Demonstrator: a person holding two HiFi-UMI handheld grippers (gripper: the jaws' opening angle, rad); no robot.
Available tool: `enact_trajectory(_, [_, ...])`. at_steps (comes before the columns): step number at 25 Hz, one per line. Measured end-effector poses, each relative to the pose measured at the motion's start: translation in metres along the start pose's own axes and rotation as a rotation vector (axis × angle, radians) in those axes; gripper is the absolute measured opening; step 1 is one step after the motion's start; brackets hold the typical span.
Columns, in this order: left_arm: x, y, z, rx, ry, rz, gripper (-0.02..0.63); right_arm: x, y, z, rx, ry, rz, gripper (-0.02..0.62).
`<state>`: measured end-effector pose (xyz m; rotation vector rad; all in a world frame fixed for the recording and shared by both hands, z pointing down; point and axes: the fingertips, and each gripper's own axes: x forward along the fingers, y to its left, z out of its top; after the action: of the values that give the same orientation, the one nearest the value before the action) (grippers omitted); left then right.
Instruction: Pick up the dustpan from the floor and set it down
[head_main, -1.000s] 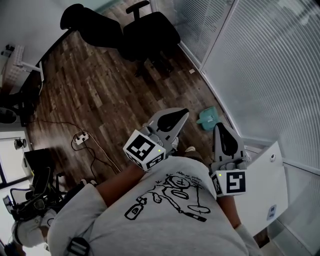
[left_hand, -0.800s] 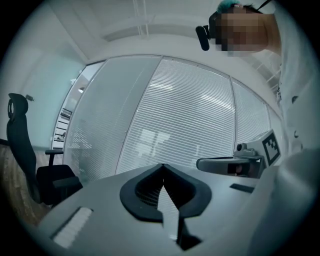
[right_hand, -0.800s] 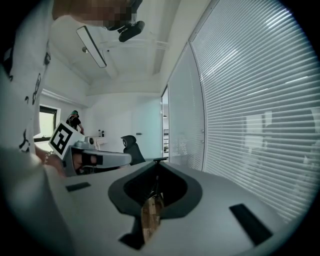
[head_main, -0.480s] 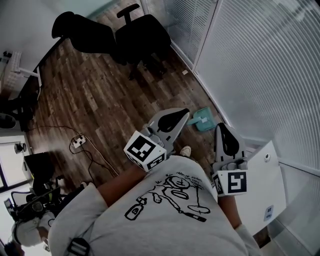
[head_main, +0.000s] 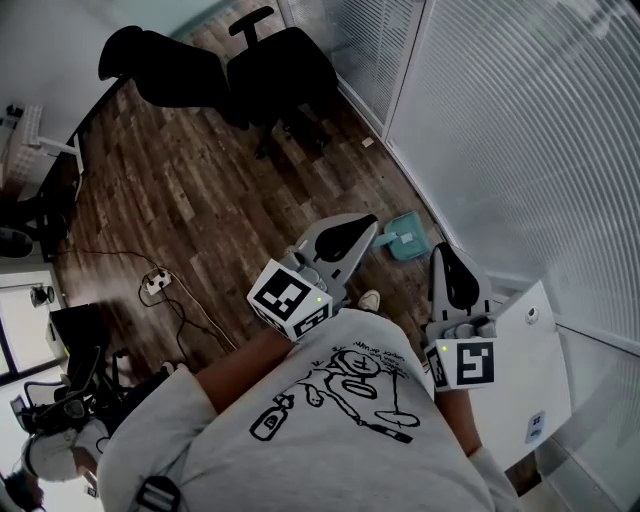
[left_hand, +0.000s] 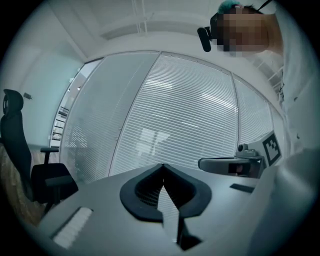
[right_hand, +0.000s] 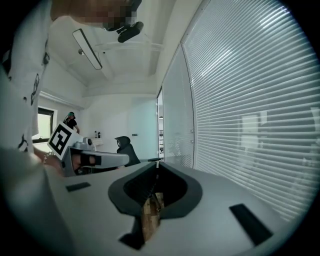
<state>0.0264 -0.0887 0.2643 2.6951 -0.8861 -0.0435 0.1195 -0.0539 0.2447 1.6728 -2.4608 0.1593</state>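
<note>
A teal dustpan (head_main: 407, 238) lies on the dark wooden floor (head_main: 200, 200) close to the glass wall. In the head view its handle end sits just right of the tip of my left gripper (head_main: 367, 222), which is held well above the floor. The left gripper (left_hand: 163, 166) is shut, its tips meet, and nothing is between them. My right gripper (head_main: 443, 254) hangs to the right of the dustpan, beside the wall. The right gripper (right_hand: 157, 164) is also shut and empty. Neither gripper view shows the dustpan.
Two black office chairs (head_main: 285, 70) (head_main: 160, 60) stand at the far end of the floor. A power strip with cables (head_main: 155, 285) lies to the left. A white cabinet (head_main: 525, 370) stands at the right against the blind-covered glass wall (head_main: 520, 140). A shoe (head_main: 370, 300) shows below the left gripper.
The person has shifted along the glass wall with both grippers. In the head view the dustpan has slid left, nearer the left gripper's tip. Both grippers stay shut.
</note>
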Motion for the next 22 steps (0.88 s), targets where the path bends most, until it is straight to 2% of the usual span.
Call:
enact_trajectory(10, [0.001,-0.002,-0.008,-0.005,0.000,0.005,0.002,0.001,0.003,-0.015,0.018,0.026,0.033,0.012])
enact_trajectory(18, [-0.002,0.001,-0.020,-0.010,0.017,0.015,0.002,0.007,0.014,-0.056,0.075,0.110,0.083,0.015])
enact_trajectory(22, [-0.005,0.004,-0.024,-0.014,0.026,0.019,0.002,0.012,0.019,-0.076,0.110,0.151,0.098,0.063])
